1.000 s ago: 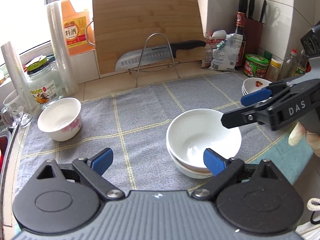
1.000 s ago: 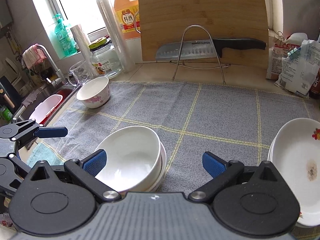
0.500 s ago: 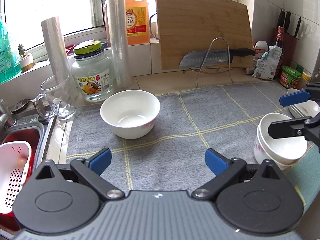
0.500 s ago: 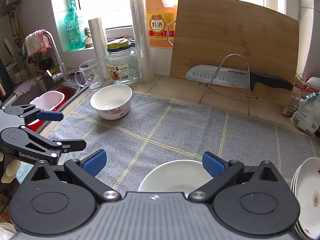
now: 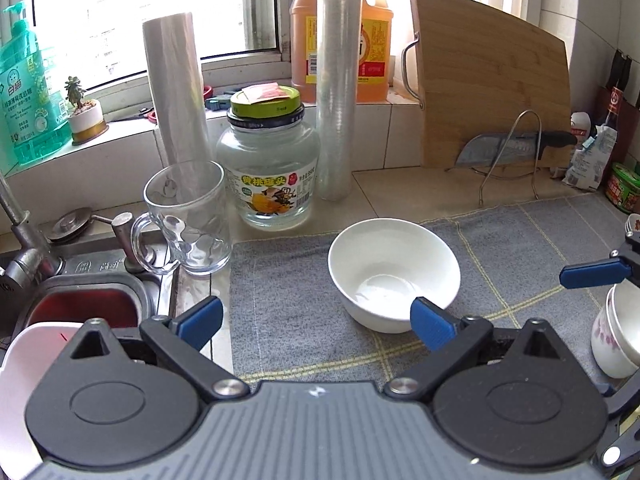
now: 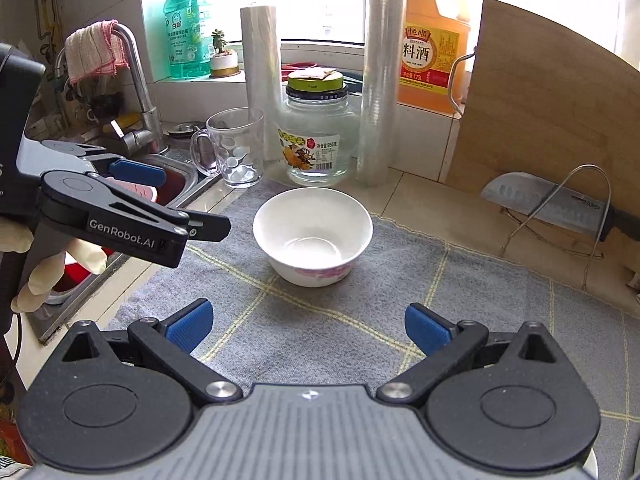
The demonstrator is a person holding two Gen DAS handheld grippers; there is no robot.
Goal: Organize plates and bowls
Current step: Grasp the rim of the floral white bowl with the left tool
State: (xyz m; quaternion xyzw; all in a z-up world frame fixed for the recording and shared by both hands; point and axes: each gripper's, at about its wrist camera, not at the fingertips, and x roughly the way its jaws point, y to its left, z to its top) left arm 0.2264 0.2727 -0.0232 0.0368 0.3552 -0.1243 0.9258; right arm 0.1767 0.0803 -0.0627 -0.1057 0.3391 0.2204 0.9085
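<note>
A white bowl (image 5: pixel 394 272) with a pink pattern on its side (image 6: pixel 314 240) stands alone on the grey checked mat (image 5: pixel 300 300), near its back left corner. My left gripper (image 5: pixel 316 322) is open just in front of the bowl; its right pad (image 5: pixel 432 322) overlaps the bowl's near rim in the left wrist view. My right gripper (image 6: pixel 308 326) is open and empty, a short way back from the same bowl. In the right wrist view the left gripper (image 6: pixel 180 200) comes in from the left, held by a gloved hand (image 6: pixel 40 276). Stacked bowls (image 5: pixel 616 332) stand at the mat's right edge.
Behind the bowl stand a glass mug (image 5: pixel 188 220), a lidded jar (image 5: pixel 270 168) and two rolls of plastic wrap (image 5: pixel 336 80). The sink (image 5: pixel 80 300) and faucet (image 6: pixel 136 80) lie to the left. A cutting board (image 6: pixel 552 120) and a knife on a wire rack (image 6: pixel 552 208) are at the back right.
Both grippers have swung left from the stacked bowls toward the single patterned bowl, which is now closer. The stack has slid to the left view's right edge and out of the right view.
</note>
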